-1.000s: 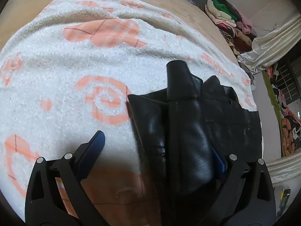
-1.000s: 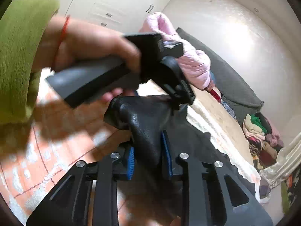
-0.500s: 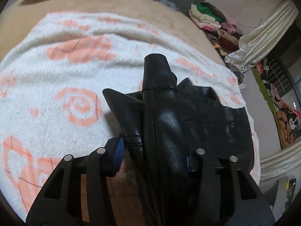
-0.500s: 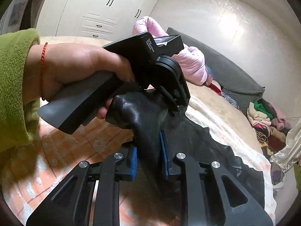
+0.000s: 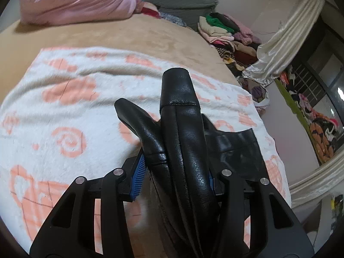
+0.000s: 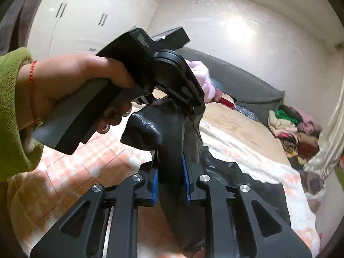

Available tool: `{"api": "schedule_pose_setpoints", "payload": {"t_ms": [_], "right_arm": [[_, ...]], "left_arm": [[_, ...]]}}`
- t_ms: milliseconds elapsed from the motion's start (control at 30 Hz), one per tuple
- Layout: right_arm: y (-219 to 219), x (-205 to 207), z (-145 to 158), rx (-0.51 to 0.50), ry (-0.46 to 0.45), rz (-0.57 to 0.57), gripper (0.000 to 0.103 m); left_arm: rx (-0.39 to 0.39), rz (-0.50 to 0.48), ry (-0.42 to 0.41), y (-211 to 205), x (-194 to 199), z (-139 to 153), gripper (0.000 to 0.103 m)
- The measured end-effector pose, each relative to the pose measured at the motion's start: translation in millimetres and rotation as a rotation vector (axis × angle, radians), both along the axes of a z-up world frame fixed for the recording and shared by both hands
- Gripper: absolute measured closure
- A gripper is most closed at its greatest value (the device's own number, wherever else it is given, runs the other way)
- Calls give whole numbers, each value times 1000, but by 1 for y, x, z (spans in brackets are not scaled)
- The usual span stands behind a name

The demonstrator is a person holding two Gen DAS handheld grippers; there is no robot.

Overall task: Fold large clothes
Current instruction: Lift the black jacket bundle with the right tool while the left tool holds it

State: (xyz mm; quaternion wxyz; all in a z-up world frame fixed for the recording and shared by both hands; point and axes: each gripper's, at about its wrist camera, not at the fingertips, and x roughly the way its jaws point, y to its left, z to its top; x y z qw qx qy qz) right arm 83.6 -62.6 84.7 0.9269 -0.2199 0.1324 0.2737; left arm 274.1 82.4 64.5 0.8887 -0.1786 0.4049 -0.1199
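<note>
Black leather garment, bunched, clamped in left gripper and right gripper; raised over patterned blanket on bed.

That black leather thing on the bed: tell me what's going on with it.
A person is folding a black leather garment with two handheld grippers. The left gripper is shut on a bunched part of it, and the right gripper is shut on another part right beside the left one. The gripped end is raised off the white and orange blanket; the rest of the garment trails down onto it. Pink bedding lies farther back.
</note>
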Motion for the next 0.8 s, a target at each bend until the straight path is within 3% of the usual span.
{"api": "schedule_pose_setpoints", "payload": {"t_ms": [333,800], "right_arm": [[-67,4,16,174,45,-101,89],[-154,15,20,349,121,-185,90]], "left_arm": [[70,-56,-32,-66,5,31,66],[162,-119,-38,-160,13,39,62]]}}
